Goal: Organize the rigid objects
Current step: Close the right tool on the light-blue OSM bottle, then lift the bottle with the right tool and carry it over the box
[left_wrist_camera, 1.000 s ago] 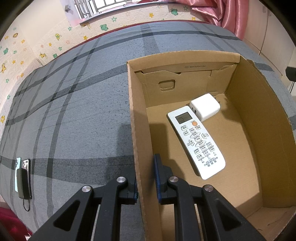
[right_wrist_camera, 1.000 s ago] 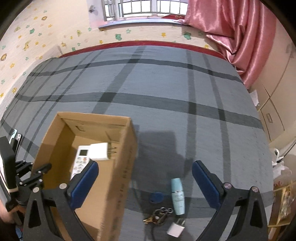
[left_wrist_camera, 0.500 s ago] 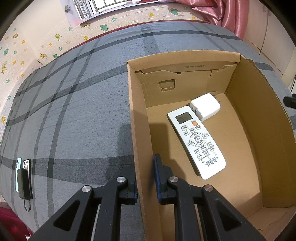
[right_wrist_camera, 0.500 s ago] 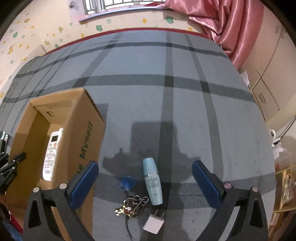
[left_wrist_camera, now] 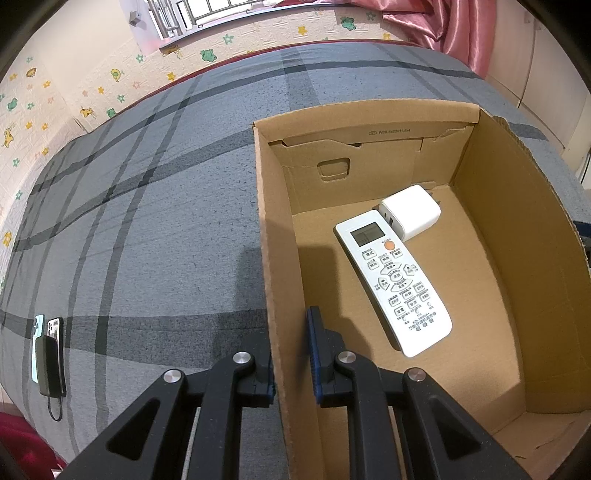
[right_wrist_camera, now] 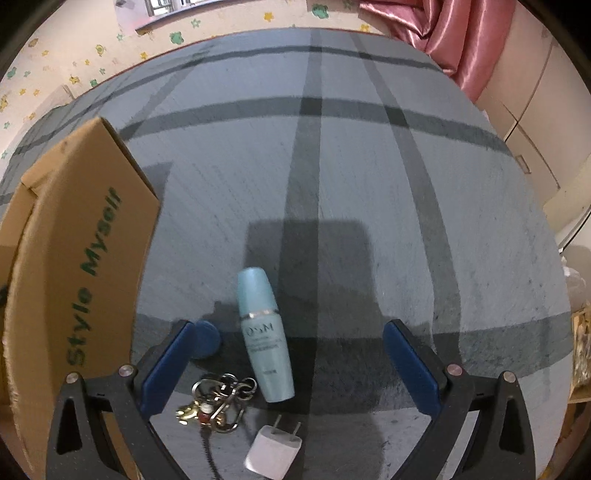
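Note:
My left gripper [left_wrist_camera: 291, 350] is shut on the left wall of the cardboard box [left_wrist_camera: 273, 266], one finger outside and one inside. In the box lie a white remote control [left_wrist_camera: 395, 284] and a white charger cube [left_wrist_camera: 412, 212]. My right gripper [right_wrist_camera: 288, 354] stands open just above the grey plaid bed. Between its fingers lies a pale blue bottle [right_wrist_camera: 264, 334], untouched. A blue round cap [right_wrist_camera: 205, 339] sits by the left finger. A key bunch [right_wrist_camera: 218, 400] and a small white plug [right_wrist_camera: 273, 452] lie closer to the camera. The box's outer wall [right_wrist_camera: 81, 280] rises at the left.
Two phones and a dark power bank with a cable [left_wrist_camera: 48, 354] lie at the bed's left edge. A pink curtain [right_wrist_camera: 443, 33] and a cabinet [right_wrist_camera: 535, 110] stand beyond the bed at the right. A patterned wall runs along the far side.
My right gripper has sunk and moved away from the box to hang over the bottle, keys and plug, which now look much larger. The left gripper has kept still on the box wall.

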Available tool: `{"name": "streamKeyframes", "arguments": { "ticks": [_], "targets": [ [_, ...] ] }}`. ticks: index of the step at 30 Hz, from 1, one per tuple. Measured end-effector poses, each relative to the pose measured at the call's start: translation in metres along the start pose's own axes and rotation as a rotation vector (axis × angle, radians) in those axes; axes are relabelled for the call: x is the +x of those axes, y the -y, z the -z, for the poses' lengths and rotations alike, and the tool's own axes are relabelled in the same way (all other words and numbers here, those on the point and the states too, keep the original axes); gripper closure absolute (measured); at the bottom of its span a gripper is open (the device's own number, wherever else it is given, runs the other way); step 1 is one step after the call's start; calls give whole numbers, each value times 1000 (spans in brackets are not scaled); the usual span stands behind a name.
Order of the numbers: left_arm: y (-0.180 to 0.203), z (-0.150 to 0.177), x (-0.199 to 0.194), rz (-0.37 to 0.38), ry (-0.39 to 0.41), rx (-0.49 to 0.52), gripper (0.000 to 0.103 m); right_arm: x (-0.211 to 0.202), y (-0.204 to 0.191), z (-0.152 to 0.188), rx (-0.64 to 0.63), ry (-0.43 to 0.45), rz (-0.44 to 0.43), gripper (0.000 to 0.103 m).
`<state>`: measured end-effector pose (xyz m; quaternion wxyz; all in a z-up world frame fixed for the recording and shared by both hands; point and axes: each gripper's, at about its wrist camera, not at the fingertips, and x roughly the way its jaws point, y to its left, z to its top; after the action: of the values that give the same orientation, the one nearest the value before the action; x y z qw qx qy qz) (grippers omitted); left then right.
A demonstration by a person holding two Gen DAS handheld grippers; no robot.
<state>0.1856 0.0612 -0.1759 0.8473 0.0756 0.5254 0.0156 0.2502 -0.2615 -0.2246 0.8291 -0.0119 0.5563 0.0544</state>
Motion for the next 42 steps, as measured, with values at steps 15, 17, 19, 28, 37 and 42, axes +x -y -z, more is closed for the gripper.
{"name": "streamKeyframes", "arguments": {
  "ticks": [15, 17, 19, 28, 37, 42],
  "targets": [
    [0, 0, -1, 0, 0, 0, 88, 17, -4, 6, -6, -45, -13, 34],
    [0, 0, 0, -1, -2, 0, 88, 21, -9, 8, -14, -67, -30, 44],
    [1, 0, 0, -2, -1, 0, 88, 23, -12, 9, -24, -85, -30, 70],
    [1, 0, 0, -1, 0, 0, 88, 13, -20, 10, -38, -69, -27, 77],
    [0, 1, 0, 1, 0, -2, 88, -7, -28, 8, -43, -51, -15, 77],
    [1, 1, -1, 0, 2, 0, 88, -26, -32, 2, -50, -26, -13, 77]
  ]
}}
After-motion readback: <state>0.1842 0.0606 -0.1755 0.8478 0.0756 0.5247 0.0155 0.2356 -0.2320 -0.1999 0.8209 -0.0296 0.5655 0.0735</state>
